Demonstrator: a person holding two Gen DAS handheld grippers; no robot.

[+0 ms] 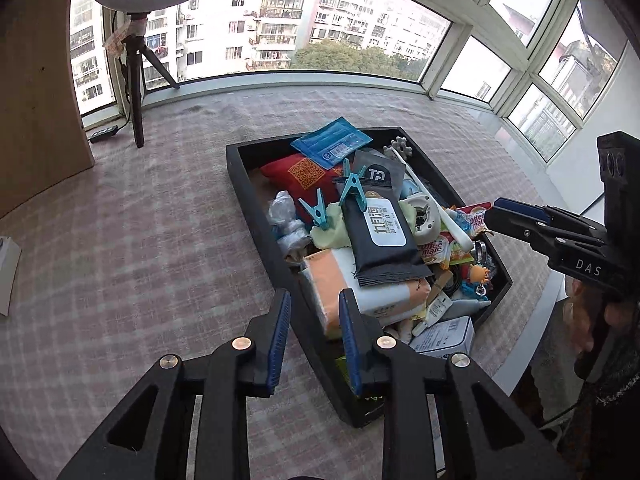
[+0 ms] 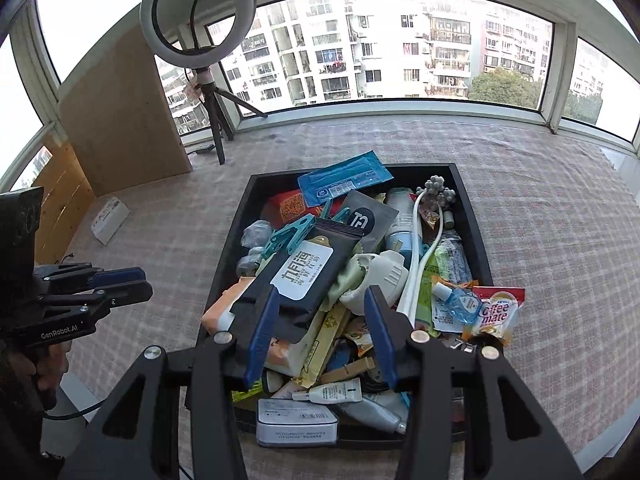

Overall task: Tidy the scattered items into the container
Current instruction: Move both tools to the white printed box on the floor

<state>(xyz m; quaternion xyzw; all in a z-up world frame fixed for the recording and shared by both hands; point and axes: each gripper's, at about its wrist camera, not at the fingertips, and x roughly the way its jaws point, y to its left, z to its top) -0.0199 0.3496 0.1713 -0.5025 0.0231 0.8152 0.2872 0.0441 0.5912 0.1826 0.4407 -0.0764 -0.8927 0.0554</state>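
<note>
Daylight from the big windows falls on a worktop (image 2: 540, 208) covered in a pink checked cloth, with a ring light (image 2: 198, 16) on a tripod at the far left. Near the middle sits the black tray (image 2: 474, 232), heaped high with the collected items: a black wipes pack (image 2: 298, 276) on top, teal pegs (image 1: 352, 192), a blue pouch (image 1: 330, 142), a tissue pack (image 1: 340, 292), a Coffee-mate sachet (image 2: 496, 314) leaning at the right edge.

The left hand-held gripper (image 1: 314, 344) hovers over the tray's near left rim, jaws narrowly parted and empty. The right hand-held gripper (image 2: 320, 336) hangs above the pile, jaws wide and empty. No loose item shows on the cloth close by; only a white box (image 2: 108, 218) lies well apart at the far left, and I cannot tell whether it belongs to the job. The tidying looks about finished.

The risk now is the heap itself. The wipes pack and sachet sit high and loose, so a careless brush from either hand-held gripper, or pressing one more thing on top, could tip them over the rim.
</note>
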